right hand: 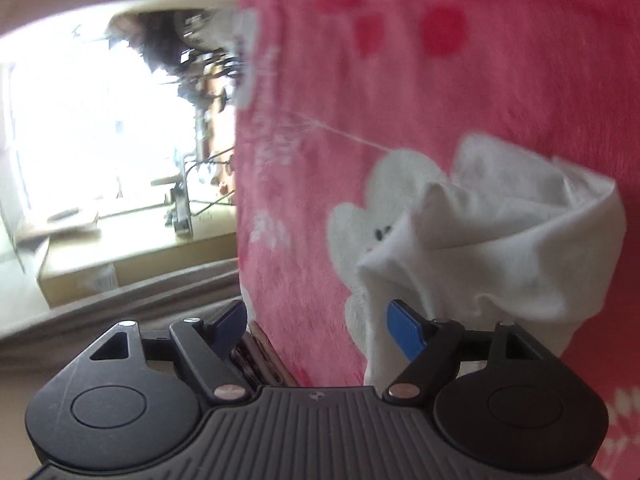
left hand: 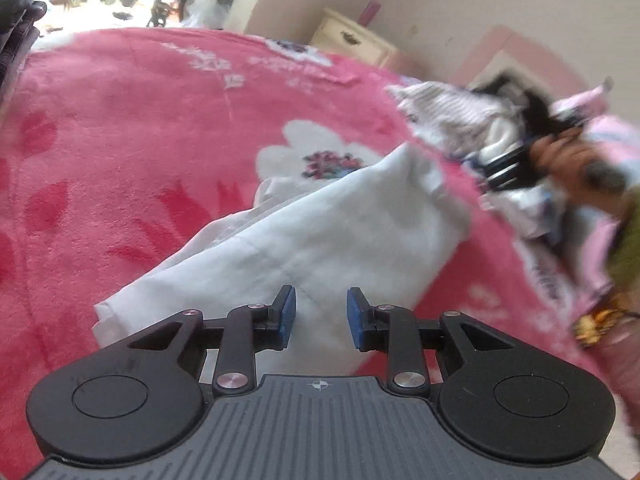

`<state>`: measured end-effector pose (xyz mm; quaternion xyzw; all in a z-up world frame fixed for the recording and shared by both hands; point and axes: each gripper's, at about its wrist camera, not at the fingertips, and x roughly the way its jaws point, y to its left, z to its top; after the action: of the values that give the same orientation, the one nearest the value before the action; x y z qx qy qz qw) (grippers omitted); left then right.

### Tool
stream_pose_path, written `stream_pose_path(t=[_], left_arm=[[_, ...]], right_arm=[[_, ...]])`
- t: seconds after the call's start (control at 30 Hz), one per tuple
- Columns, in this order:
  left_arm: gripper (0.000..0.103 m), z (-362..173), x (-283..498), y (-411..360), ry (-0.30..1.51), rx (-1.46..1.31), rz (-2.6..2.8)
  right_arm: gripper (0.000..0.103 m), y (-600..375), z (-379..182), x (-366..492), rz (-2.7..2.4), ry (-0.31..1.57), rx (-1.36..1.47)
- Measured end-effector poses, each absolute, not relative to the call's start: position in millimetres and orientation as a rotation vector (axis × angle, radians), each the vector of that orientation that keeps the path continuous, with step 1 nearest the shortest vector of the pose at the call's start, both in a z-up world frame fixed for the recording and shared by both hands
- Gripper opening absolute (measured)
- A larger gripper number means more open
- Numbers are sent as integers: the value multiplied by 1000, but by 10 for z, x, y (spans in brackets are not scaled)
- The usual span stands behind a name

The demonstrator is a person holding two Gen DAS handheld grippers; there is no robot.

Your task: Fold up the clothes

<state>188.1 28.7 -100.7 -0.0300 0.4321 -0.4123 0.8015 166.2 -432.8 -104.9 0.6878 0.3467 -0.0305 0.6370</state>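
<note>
1. A pink fleece blanket (left hand: 120, 140) printed with white flowers and red hearts covers the bed and fills most of both views.
2. A white garment (left hand: 320, 236) lies on the blanket. In the left wrist view it is a long, partly folded band whose long axis runs from lower left, just in front of the left tool, up to the right, where its far end points toward a pile of clothes (left hand: 460, 120).
3. That pile, striped and dark pieces mixed, sits at the right edge of the bed, blurred; a hand (left hand: 568, 160) is at it, gripping the dark right tool there.
4. In the right wrist view the garment's end (right hand: 500, 232) stands bunched in loose folds, just beside the right-side finger.
5. A cream cabinet (left hand: 352, 40) stands against the wall beyond the bed.
6. The left tool (left hand: 321, 318) hovers over the garment's near end, blue pads slightly parted, pinching nothing.
7. The right tool (right hand: 320, 326) is spread wide, nothing between its pads.
</note>
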Motion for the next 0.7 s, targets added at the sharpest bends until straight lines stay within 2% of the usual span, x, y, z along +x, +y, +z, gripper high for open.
stream_pose_path(t=[0.13, 0.23, 0.3, 0.37, 0.57, 0.7], left_arm=[[27, -1121, 1916, 310, 885, -85, -840], [27, -1204, 1913, 357, 844, -75, -798], [27, -1261, 1933, 397, 825, -80, -765], [27, -1327, 1971, 450, 818, -94, -726], [28, -1423, 2029, 560, 783, -124, -699], [28, -1440, 2022, 515, 763, -98, -707]], right_arm=[[78, -4219, -482, 1347, -7, 694, 1224], [62, -3871, -384, 1078, -29, 699, 868], [38, -3592, -529, 1028, -22, 760, 682], [29, -3353, -715, 1039, 8, 808, 558], [18, -3301, -1136, 1275, -38, 859, 380], [16, -3840, -1190, 1208, -185, 747, 524]])
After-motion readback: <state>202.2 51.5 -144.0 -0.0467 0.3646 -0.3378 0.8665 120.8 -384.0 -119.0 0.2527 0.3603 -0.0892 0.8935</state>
